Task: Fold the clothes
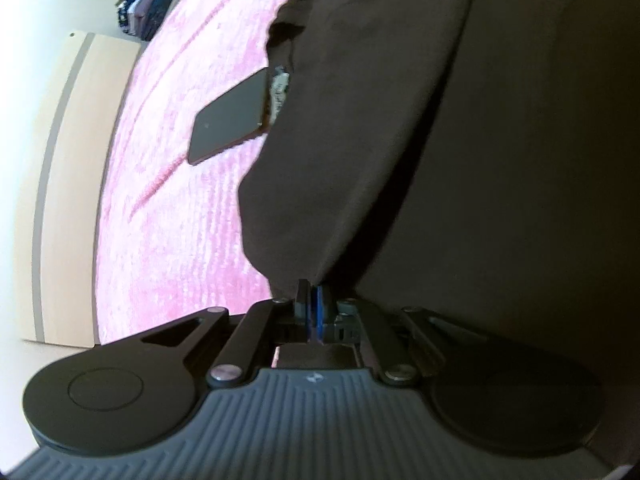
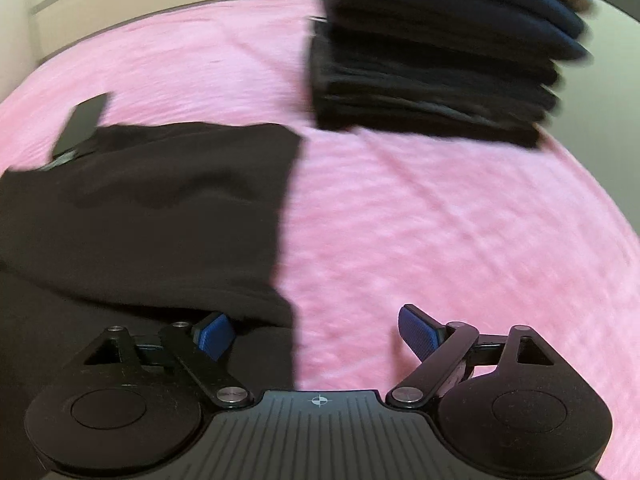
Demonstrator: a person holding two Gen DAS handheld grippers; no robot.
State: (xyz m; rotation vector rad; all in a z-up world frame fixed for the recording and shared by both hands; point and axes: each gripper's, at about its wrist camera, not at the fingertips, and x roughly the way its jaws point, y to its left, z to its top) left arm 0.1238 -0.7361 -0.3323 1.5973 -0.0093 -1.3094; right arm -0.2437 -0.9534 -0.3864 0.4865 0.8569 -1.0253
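A dark brown garment (image 1: 400, 120) fills the right of the left wrist view, lying on a pink bedspread (image 1: 180, 200). My left gripper (image 1: 312, 300) is shut on a fold of its near edge. In the right wrist view the same garment (image 2: 160, 208) lies flat at the left, folded with a straight right edge. My right gripper (image 2: 316, 332) is open and empty, its left finger (image 2: 214, 336) over the garment's near corner, its right finger (image 2: 418, 330) over bare bedspread (image 2: 440, 220).
A black phone (image 1: 228, 120) lies on the bedspread beside the garment; it also shows in the right wrist view (image 2: 82, 122). A stack of folded dark clothes (image 2: 436, 56) stands at the back right. A wooden wardrobe (image 1: 68, 160) and hanging clothes (image 1: 146, 4) lie beyond the bed.
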